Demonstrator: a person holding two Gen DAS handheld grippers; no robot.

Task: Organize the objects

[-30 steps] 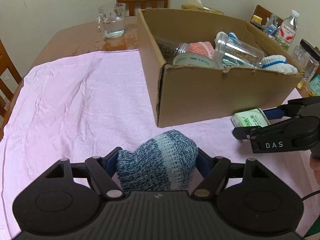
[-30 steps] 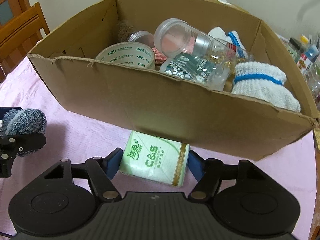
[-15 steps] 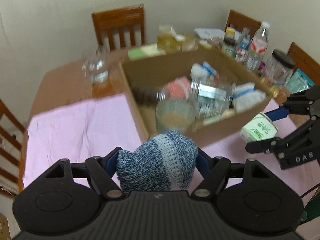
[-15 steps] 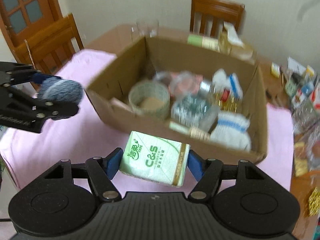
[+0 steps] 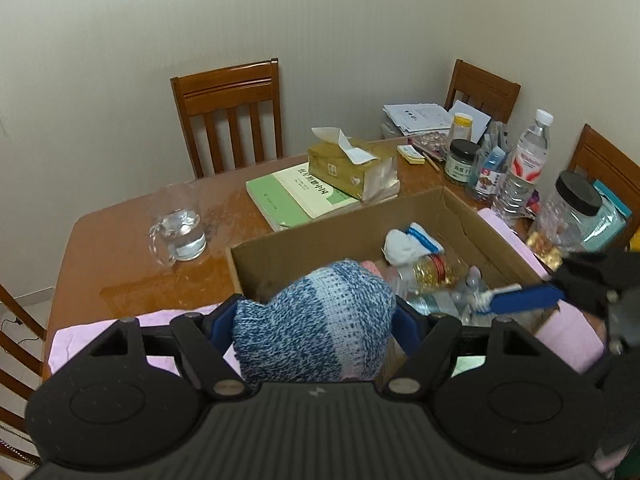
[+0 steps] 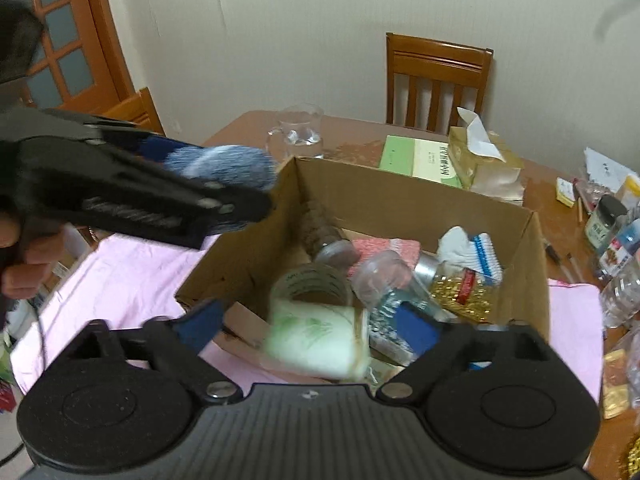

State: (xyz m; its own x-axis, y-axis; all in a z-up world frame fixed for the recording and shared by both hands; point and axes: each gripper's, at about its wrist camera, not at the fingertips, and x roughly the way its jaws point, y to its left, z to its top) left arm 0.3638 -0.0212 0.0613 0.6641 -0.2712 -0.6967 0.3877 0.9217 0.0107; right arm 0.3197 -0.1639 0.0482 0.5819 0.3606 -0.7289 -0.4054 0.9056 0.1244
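Observation:
My left gripper (image 5: 316,317) is shut on a blue and white knit sock (image 5: 304,344), held above the near left corner of the open cardboard box (image 5: 332,225). In the right wrist view the same sock (image 6: 224,165) hovers over the box's left wall (image 6: 244,252). My right gripper (image 6: 308,323) is open, fingers spread wide above the box's near edge. A green tissue pack (image 6: 316,346) shows blurred between them, touching neither finger, dropping into the box. The box holds a tape roll (image 6: 312,282), jars and white socks (image 6: 472,246).
A glass mug of water (image 5: 180,232), a green book (image 5: 288,196) and a tissue box (image 5: 352,168) stand behind the cardboard box. Bottles and jars (image 5: 524,168) crowd the right side. Pink cloth (image 6: 132,276) covers the near table. Wooden chairs (image 5: 228,112) ring it.
Both grippers rose from table height to above the box. My right gripper opened and let go of the tissue pack, which now falls. The left still grips the sock.

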